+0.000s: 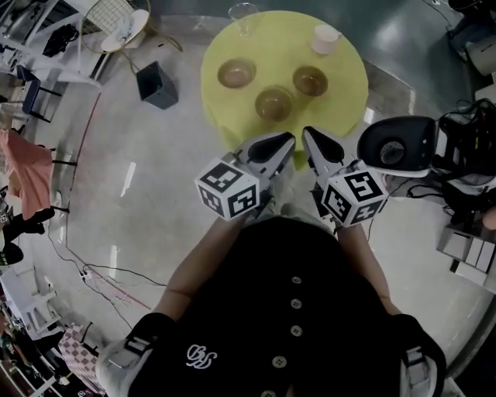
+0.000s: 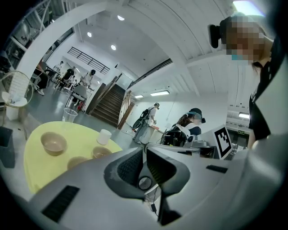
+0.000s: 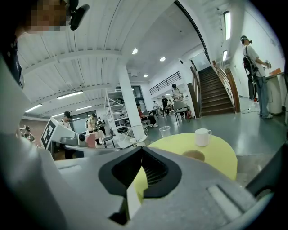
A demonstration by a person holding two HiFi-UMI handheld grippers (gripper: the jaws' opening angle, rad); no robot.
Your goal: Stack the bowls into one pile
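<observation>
Three brown bowls sit apart on a round yellow table [image 1: 341,97]: a left bowl [image 1: 236,74], a middle bowl [image 1: 275,103] nearest me, and a right bowl [image 1: 310,80]. My left gripper [image 1: 288,139] and right gripper [image 1: 307,132] hover side by side over the table's near edge, just short of the middle bowl, both shut and empty. In the left gripper view, the left gripper [image 2: 144,147] points past the bowls [image 2: 54,143], which lie to its left. In the right gripper view, the right gripper [image 3: 141,149] has one bowl [image 3: 194,155] showing beyond it.
A white mug [image 1: 325,39] and a clear glass [image 1: 242,15] stand at the table's far side. On the floor are a dark bin [image 1: 157,84] to the left, a black stool [image 1: 397,145] and equipment to the right, and cables at lower left. People stand in the background.
</observation>
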